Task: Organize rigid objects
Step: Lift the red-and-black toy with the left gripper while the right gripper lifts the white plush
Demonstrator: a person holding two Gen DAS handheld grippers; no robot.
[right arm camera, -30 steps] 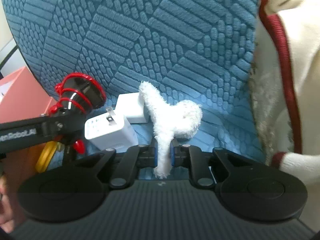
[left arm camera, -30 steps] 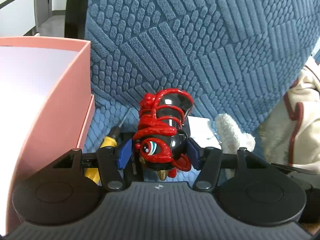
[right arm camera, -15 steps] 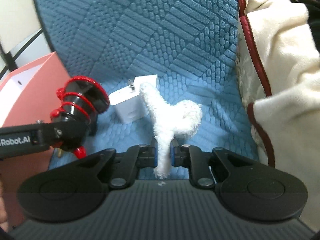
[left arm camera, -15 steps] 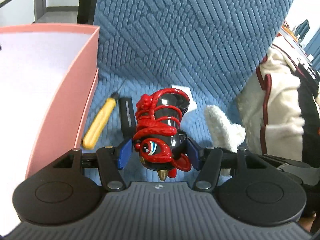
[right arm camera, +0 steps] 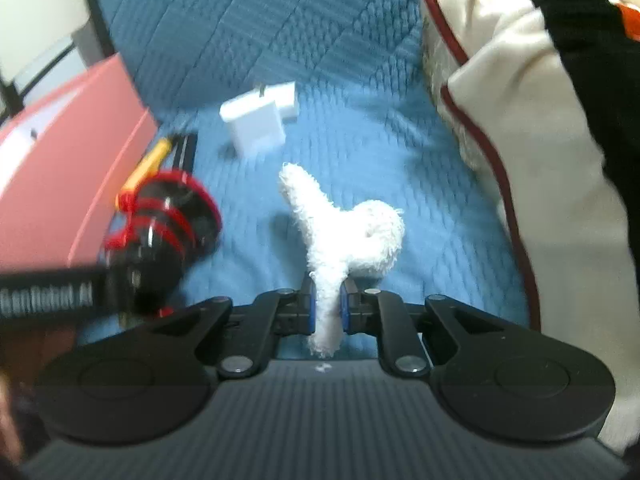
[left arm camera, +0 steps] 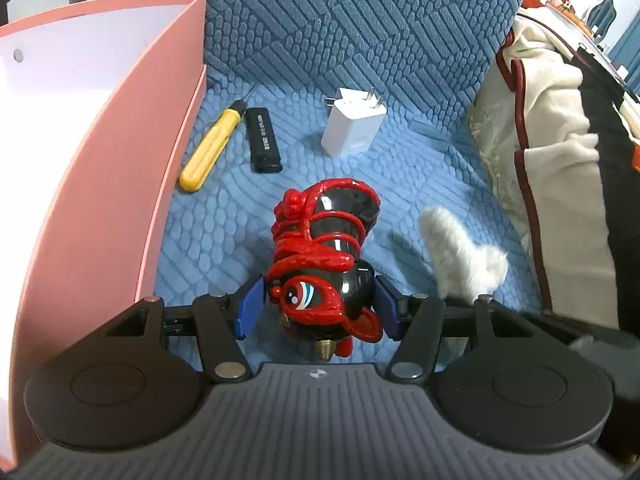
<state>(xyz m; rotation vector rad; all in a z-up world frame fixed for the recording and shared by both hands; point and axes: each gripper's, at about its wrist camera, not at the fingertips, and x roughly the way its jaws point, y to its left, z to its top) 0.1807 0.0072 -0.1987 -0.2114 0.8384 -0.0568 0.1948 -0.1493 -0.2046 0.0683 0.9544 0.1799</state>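
Observation:
My left gripper [left arm camera: 318, 312] is shut on a glossy black and red figurine [left arm camera: 324, 256] and holds it above the blue cushion seat [left arm camera: 224, 224]. The figurine also shows blurred in the right wrist view [right arm camera: 160, 224]. My right gripper [right arm camera: 327, 308] is shut on a fluffy white cloth [right arm camera: 344, 224], which also shows in the left wrist view [left arm camera: 460, 256]. A white charger plug [left arm camera: 352, 128] [right arm camera: 256, 124], a yellow-handled screwdriver [left arm camera: 212, 144] and a black bar-shaped device [left arm camera: 262, 140] lie on the seat beyond.
A pink box [left arm camera: 100, 128] with a white inside stands along the left [right arm camera: 60, 152]. A cream garment with red piping [left arm camera: 560, 160] fills the right side [right arm camera: 540, 140]. The blue quilted backrest [left arm camera: 360, 20] rises behind.
Both grippers have pulled back and up from the seat with their loads. The charger, screwdriver and black device now lie farther off and in full view.

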